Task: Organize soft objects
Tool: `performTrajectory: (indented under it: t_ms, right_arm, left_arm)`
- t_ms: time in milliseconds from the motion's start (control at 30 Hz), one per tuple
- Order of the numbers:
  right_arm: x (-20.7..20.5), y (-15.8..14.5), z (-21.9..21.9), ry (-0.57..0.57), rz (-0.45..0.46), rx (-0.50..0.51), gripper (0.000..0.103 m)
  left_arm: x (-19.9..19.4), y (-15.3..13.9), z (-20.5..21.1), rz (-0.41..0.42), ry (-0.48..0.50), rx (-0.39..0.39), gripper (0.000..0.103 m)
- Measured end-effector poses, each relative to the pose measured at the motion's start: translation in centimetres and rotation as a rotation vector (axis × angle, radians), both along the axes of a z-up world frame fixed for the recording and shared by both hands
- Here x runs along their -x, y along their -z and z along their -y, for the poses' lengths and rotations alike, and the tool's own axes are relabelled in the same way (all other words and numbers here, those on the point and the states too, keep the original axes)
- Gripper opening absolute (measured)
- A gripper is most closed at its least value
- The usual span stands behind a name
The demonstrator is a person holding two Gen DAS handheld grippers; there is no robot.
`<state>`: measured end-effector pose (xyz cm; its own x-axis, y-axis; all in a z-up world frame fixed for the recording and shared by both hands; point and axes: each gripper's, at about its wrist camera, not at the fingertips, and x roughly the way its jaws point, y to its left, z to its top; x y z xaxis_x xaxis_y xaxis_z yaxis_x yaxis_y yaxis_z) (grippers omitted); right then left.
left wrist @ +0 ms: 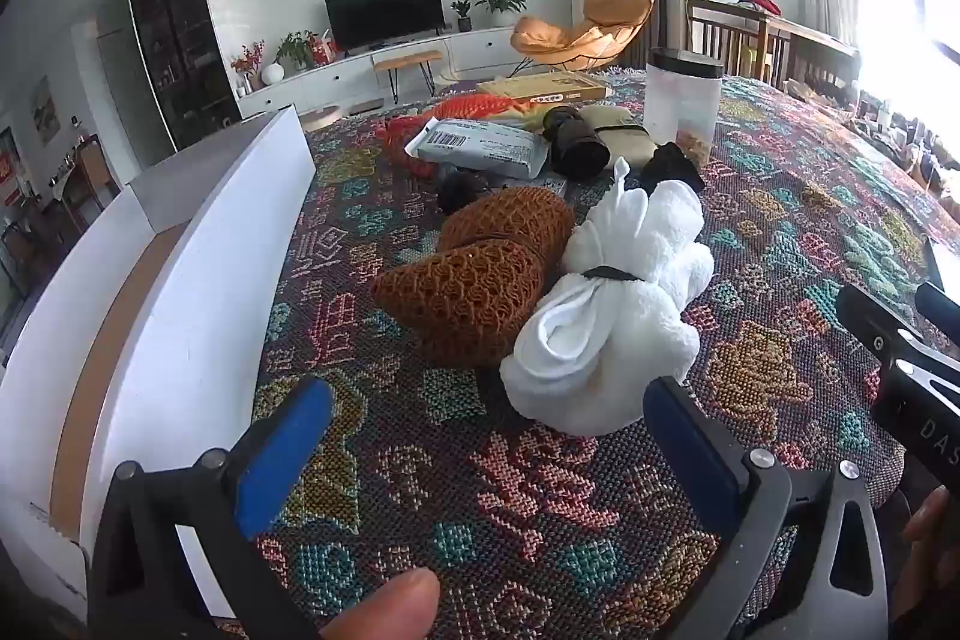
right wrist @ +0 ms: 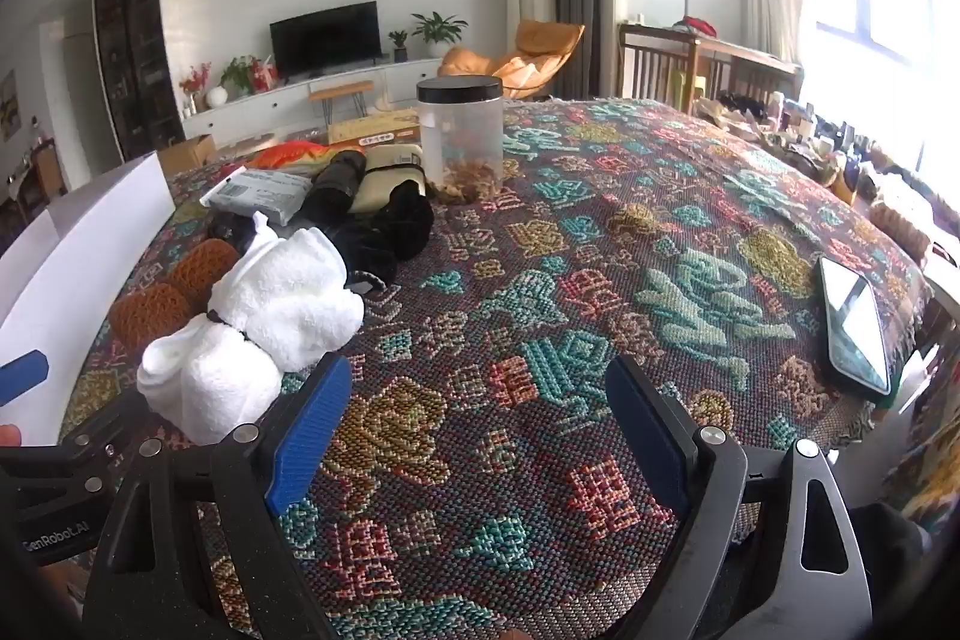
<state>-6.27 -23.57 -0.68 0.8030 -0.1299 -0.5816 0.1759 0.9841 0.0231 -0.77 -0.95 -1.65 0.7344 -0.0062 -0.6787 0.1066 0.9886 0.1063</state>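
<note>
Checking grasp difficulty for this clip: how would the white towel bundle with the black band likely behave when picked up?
The white towel bundle looks plush, so it would probably compress under the pads and feel light. The black band cinches its middle, so it should likely stay bundled, though the loose folded ends may flop. On the woven cloth it seems unlikely to roll.

A white terry towel bundle, cinched at its middle by a dark band, is lying on the patterned woven cloth. A brown net-textured bundle, also tied at the waist, is resting against its left side. Just behind them, a black fuzzy bundle is lying.
</note>
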Motion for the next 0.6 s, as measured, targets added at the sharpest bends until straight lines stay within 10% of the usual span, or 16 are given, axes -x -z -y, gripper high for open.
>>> performTrajectory:
  t_ms: [600]
  right_arm:
    - [0.0, -0.01, 0.0, 0.0, -0.001, 0.003, 0.089]
  left_arm:
    - [0.18, 0.18, 0.02, -0.005, 0.005, -0.011, 0.103]
